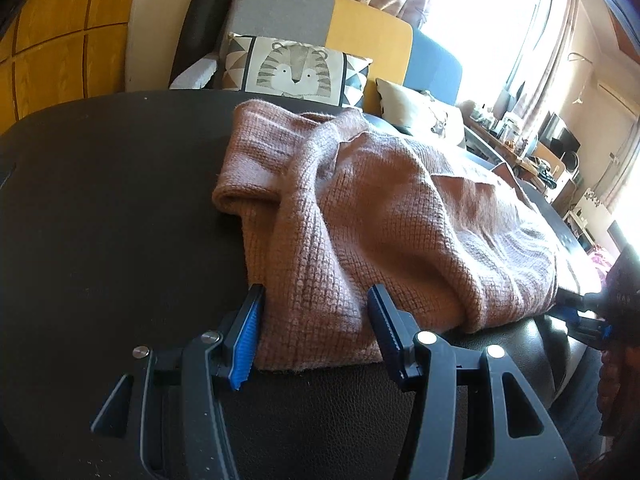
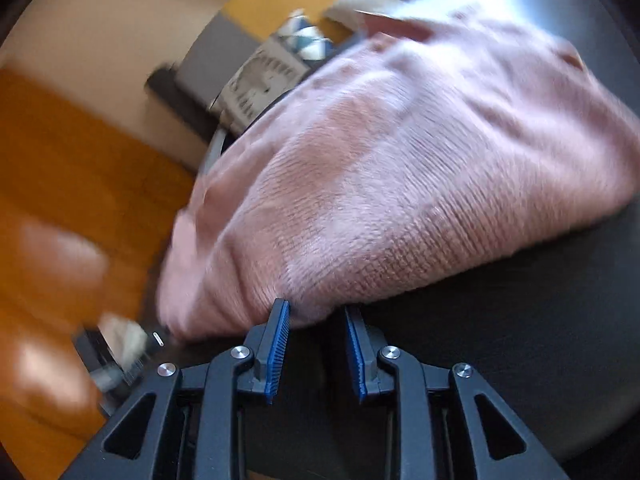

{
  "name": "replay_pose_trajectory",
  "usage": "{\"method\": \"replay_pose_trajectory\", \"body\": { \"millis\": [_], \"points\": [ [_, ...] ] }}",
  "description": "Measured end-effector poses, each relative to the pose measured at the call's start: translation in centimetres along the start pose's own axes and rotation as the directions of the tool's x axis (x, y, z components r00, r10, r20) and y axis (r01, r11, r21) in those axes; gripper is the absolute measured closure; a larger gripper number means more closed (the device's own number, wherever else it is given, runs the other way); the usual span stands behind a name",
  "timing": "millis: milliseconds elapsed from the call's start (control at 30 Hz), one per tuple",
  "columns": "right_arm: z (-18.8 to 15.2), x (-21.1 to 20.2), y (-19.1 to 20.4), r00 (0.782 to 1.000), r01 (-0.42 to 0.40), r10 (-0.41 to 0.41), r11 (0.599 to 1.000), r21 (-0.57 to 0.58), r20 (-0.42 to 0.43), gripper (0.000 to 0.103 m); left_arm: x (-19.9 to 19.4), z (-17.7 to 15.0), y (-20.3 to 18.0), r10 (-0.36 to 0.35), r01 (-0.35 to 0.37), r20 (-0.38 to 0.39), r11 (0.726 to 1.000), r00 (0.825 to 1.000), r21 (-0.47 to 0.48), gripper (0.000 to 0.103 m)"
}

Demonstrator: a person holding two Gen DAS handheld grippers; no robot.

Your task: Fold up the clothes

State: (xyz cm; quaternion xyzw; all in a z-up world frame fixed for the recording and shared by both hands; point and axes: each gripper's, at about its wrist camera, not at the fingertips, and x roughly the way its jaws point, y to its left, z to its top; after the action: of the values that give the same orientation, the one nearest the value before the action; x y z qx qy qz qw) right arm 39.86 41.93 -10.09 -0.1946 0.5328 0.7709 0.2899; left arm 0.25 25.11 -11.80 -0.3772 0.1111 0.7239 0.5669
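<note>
A pink knitted sweater (image 1: 380, 216) lies bunched on a black leather-like table (image 1: 104, 216). Its folded sleeve and collar end sit at the far left. My left gripper (image 1: 316, 294) is open, and its blue-padded fingers (image 1: 246, 340) straddle the sweater's near hem without closing on it. In the blurred right wrist view the sweater (image 2: 400, 184) rises in a mound from the table (image 2: 500, 340). My right gripper (image 2: 317, 311) is open, with the sweater's near edge just at its fingertips. From the left wrist view, the right gripper (image 1: 580, 314) shows at the sweater's right corner.
A tiger-print cushion (image 1: 294, 70) and a pale cushion (image 1: 420, 106) rest on a sofa behind the table. A bright window (image 1: 488, 20) and a cluttered shelf (image 1: 520, 148) are at the far right. Orange wooden floor (image 2: 60, 200) lies beyond the table's left edge.
</note>
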Motion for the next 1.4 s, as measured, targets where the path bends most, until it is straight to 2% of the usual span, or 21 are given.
{"method": "replay_pose_trajectory", "body": {
  "millis": [100,167,267,333,400,433,633,700,733,833,867,900,933,967,1033,1100,1167,1233,1267,1300,1400],
  "points": [
    [0.1,0.1,-0.1,0.999,-0.013,0.012,1.0,0.018,0.038,0.077,0.1,-0.1,-0.1,0.008,-0.008,-0.004,1.0,1.0,0.008,0.048],
    [0.1,0.0,-0.1,0.998,-0.007,0.008,1.0,-0.008,0.059,0.088,0.2,-0.1,-0.3,0.025,-0.025,-0.006,0.999,1.0,0.021,0.051],
    [0.0,-0.1,-0.1,0.998,0.012,-0.01,0.999,-0.034,0.064,0.094,0.2,0.1,-0.7,0.073,-0.073,-0.007,0.997,0.997,0.041,0.078],
    [0.0,-0.5,0.0,0.996,0.017,-0.013,0.999,-0.041,0.083,0.095,-0.1,0.4,-0.5,0.074,-0.073,-0.009,0.996,0.997,0.04,0.088],
    [0.3,-1.6,0.2,0.992,0.037,-0.03,0.998,-0.055,0.121,0.095,-0.6,0.8,-0.2,0.069,-0.069,-0.009,0.997,0.998,0.041,0.091],
    [0.5,-2.1,0.3,0.989,0.049,-0.04,0.997,-0.063,0.142,0.095,-1.0,1.0,-0.1,0.071,-0.071,-0.001,0.996,0.997,0.045,0.097],
    [1.7,-5.2,1.1,0.96,0.128,-0.096,0.986,-0.108,0.263,0.103,-3.1,2.2,1.0,0.079,-0.082,0.057,0.995,0.995,0.055,0.097],
    [2.1,-5.9,1.1,0.949,0.154,-0.115,0.981,-0.114,0.293,0.103,-3.1,2.0,1.4,0.053,-0.054,0.036,0.997,0.998,0.049,0.097],
    [2.3,-6.4,0.5,0.95,0.164,-0.126,0.98,-0.112,0.286,0.103,-3.0,1.8,1.5,0.034,-0.034,0.021,0.998,0.999,0.044,0.097],
    [2.3,-5.9,1.0,0.976,0.133,-0.095,0.972,-0.193,0.193,0.099,-2.6,0.6,1.0,0.01,-0.011,0.006,0.997,1.0,0.076,0.097],
    [1.8,-5.3,2.1,0.985,0.116,-0.078,0.96,-0.256,0.154,0.097,-2.3,0.1,0.8,0.011,-0.011,0.001,0.997,1.0,0.083,0.096],
    [1.0,-4.6,3.5,0.99,0.107,-0.069,0.938,-0.33,0.122,0.087,-2.0,-0.2,0.8,0.014,-0.014,-0.001,0.997,1.0,0.079,0.096],
    [0.0,-3.7,5.1,0.993,0.101,-0.068,0.907,-0.409,0.096,0.081,-1.8,-0.5,0.9,0.02,-0.02,0.001,0.998,1.0,0.063,0.096],
    [-1.3,-2.7,6.9,0.994,0.104,-0.074,0.863,-0.495,0.08,0.08,-1.5,-0.7,1.1,0.024,-0.024,0.003,0.999,1.0,0.042,0.094],
    [-4.1,0.1,10.5,0.994,0.102,-0.094,0.736,-0.669,0.049,0.078,-1.4,-1.0,2.1,0.008,-0.008,0.016,1.0,1.0,-0.02,0.092],
    [-6.6,2.9,13.4,0.991,0.092,-0.129,0.601,-0.794,0.017,0.078,-1.4,-1.2,3.0,-0.017,0.018,0.023,0.997,1.0,-0.074,0.092],
    [-8.3,5.3,14.8,0.982,0.137,-0.184,0.498,-0.856,0.05,0.078,-1.4,-1.4,3.1,-0.023,0.025,0.028,0.996,0.999,-0.081,0.092],
    [-9.1,6.8,15.0,0.968,0.183,-0.237,0.441,-0.879,0.083,0.08,-1.4,-1.6,3.0,-0.021,0.023,0.033,0.997,0.999,-0.075,0.092],
    [-8.8,7.0,14.8,0.968,0.182,-0.238,0.458,-0.87,0.077,0.085,-1.4,-1.6,3.0,-0.021,0.023,0.035,0.997,0.999,-0.073,0.092],
    [-8.1,6.9,14.4,0.973,0.167,-0.223,0.498,-0.851,0.061,0.098,-1.4,-1.7,3.0,-0.021,0.024,0.036,0.997,0.999,-0.073,0.092],
    [-6.7,5.7,13.1,0.977,0.173,-0.202,0.595,-0.785,0.062,0.103,-1.3,-1.7,3.3,-0.033,0.037,0.04,0.995,0.999,-0.094,0.092]
  ]
}}
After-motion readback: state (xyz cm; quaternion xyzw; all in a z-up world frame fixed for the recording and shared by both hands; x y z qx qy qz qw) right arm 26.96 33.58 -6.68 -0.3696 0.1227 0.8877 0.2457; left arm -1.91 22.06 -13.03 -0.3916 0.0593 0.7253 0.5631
